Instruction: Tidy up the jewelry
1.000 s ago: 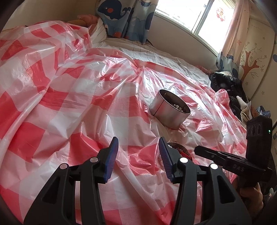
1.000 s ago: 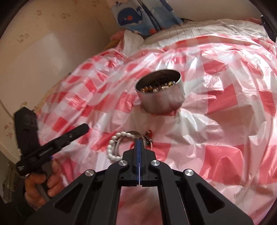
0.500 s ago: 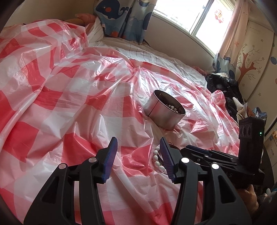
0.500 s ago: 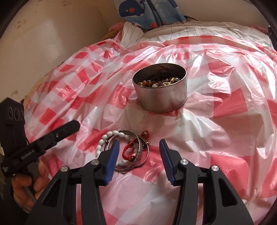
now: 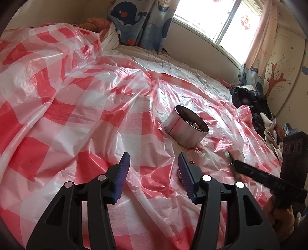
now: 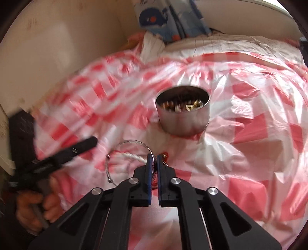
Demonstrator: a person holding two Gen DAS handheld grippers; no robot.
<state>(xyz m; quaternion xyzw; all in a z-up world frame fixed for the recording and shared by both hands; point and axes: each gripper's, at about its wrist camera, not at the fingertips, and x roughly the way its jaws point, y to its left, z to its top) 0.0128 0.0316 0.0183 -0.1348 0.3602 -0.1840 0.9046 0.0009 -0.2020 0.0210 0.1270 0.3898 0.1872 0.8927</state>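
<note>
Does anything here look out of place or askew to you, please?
Yes: the metal tin tilts on the rumpled checked plastic sheet, and bracelets remain outside it, pinched in the right tongs.

Daylight pours through the bright, overexposed window (image 5: 215, 17), glaring off the glossy red-and-white checked plastic sheet (image 5: 80, 100). The right wrist view is motion-blurred (worst leftward); fisheye bending darkens both views' corners.
</note>
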